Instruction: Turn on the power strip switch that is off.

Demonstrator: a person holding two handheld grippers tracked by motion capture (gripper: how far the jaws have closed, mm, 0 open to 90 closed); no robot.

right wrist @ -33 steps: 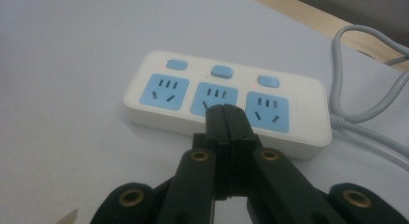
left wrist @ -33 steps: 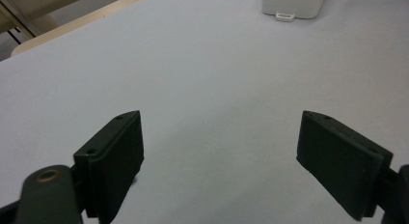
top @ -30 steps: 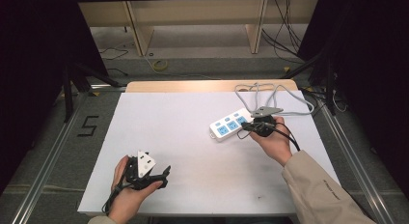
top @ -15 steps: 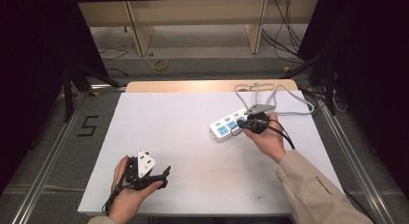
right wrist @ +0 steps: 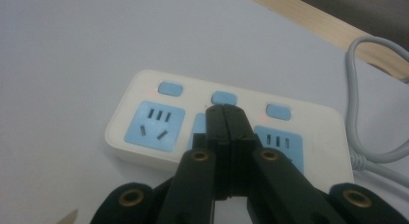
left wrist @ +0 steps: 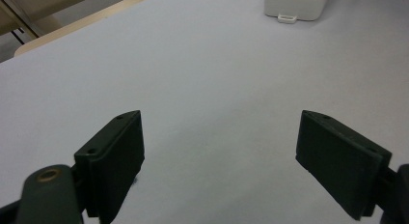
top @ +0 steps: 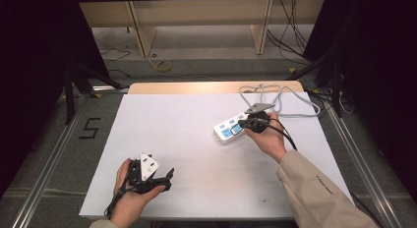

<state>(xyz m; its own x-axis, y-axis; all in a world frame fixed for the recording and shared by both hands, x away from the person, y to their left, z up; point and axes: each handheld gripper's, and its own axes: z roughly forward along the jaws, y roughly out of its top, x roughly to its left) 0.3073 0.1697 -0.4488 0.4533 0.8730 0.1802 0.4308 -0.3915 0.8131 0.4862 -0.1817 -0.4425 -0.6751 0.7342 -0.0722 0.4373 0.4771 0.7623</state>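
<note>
Power strip [right wrist: 226, 137], white with blue sockets, is met from above by the right gripper [right wrist: 224, 110], whose jaws are pressed together on nothing, tips at the middle switch button [right wrist: 223, 97]. A grey cable [top: 290, 102] is looped just behind the strip on the white table [top: 196, 139]. Well apart, the left gripper [left wrist: 219, 151] is held wide open and empty near the front edge.

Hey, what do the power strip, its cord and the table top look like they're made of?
The power strip looks like moulded white plastic, smooth and slightly glossy, with light blue socket faces and buttons. Its cord appears to be grey rubber or vinyl sheathing, judging by its soft loops. The table top seems a matte white sheet or laminate; its far edge shows pale wood.
</note>
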